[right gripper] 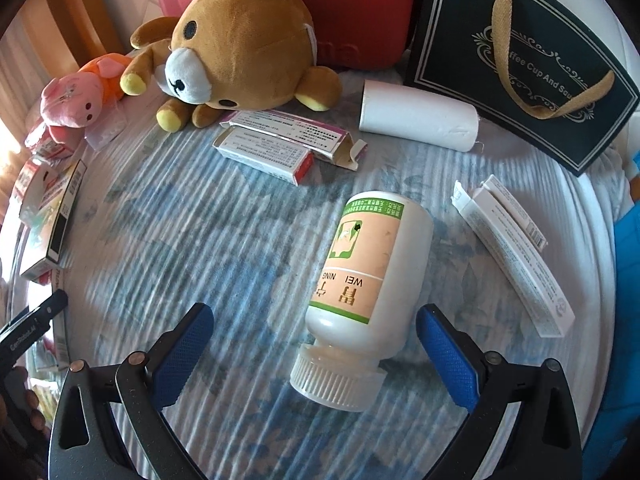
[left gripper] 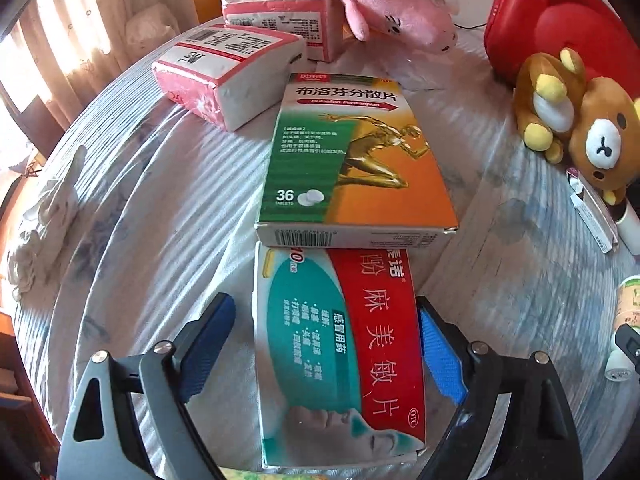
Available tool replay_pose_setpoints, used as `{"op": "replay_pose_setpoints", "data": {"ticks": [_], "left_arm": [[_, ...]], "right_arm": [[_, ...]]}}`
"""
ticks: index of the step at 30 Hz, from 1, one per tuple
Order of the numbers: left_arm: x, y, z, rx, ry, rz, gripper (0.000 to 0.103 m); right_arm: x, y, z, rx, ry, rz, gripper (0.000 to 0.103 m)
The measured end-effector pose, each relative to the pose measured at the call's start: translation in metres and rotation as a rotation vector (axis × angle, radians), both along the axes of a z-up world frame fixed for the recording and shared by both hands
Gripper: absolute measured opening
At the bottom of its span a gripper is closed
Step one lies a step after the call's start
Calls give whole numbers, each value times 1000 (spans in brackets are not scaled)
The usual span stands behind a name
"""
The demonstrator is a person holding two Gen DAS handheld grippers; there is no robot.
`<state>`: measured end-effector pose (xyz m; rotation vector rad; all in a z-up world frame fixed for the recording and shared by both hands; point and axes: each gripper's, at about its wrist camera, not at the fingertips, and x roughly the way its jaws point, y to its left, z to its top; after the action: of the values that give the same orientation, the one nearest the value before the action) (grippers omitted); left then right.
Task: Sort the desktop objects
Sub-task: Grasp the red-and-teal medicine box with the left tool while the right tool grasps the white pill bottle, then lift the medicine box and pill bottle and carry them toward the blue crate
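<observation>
A red and teal medicine box (left gripper: pixel 340 356) lies flat on the striped cloth between the fingers of my left gripper (left gripper: pixel 325 302). The jaws stand open: the left pad (left gripper: pixel 208 344) is clear of the box and the right pad (left gripper: pixel 440 356) sits close beside its red edge. A green and orange tablet box (left gripper: pixel 352 160) lies just beyond, its near end against the first box. In the right wrist view a white pill bottle (right gripper: pixel 368 276) lies on its side, cap toward me, between the open fingers of my right gripper (right gripper: pixel 316 312), touched by neither.
Two pink tissue packs (left gripper: pixel 228 80) and a pink plush (left gripper: pixel 392 12) lie at the back. A brown bear (right gripper: pixel 240 40) leans on a red case (left gripper: pixel 560 12). Slim boxes (right gripper: pixel 280 144), a white roll (right gripper: pixel 416 116), a dark paper bag (right gripper: pixel 520 60) and a long white box (right gripper: pixel 516 256) ring the bottle.
</observation>
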<state>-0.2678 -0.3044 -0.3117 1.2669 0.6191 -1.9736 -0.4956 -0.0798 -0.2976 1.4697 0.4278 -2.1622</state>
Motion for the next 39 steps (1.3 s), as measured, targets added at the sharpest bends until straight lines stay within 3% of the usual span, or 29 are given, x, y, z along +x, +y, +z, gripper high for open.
{"op": "replay_pose_setpoints", "data": {"ticks": [2,6,8,9,11,15,23,24,25,26,27,32,33,34,36,39], "left_arm": [[1,4,2,-16,14,-83,76],[4,11,5,-12,16,-189,75],[8,8,5,-6,19,-197,75],[10,7,4,-4,23,-203,75],[12,8,3,-5,20,-236,74],[21,8,5,12,47,-317,74],[51,27,27,-79,102,-445,74],[51,29,31,-91,108,-459,74],[50,30,33,-101,113,-473,74],[32,26,37,-108,118,-486,74],[29,31,41,-118,124,-500,74],[26,44,61,-128,150,-566,74],[25,45,63,-128,154,-577,74],[24,47,64,-129,155,-587,74],[23,49,65,-134,150,-605,74],[21,50,66,-132,150,-620,74]], "right_arm": [[0,-1,-3,23,-1,2,103],[-1,9,-7,22,-3,-30,101],[-1,15,-11,10,-27,-53,86],[-2,18,-14,-1,-47,-61,67],[-2,25,-18,-33,-60,-84,52],[8,35,-10,-81,-62,-84,49],[65,47,45,-158,110,-59,45],[66,47,51,-173,118,-65,40],[72,47,56,-191,128,-72,11],[76,50,60,-208,126,-79,1],[80,50,61,-224,133,-91,1],[86,68,54,-175,115,-142,5],[85,73,48,-175,75,-154,17],[85,77,44,-180,59,-161,48],[89,77,42,-182,73,-154,86],[90,65,46,-190,101,-120,87]]}}
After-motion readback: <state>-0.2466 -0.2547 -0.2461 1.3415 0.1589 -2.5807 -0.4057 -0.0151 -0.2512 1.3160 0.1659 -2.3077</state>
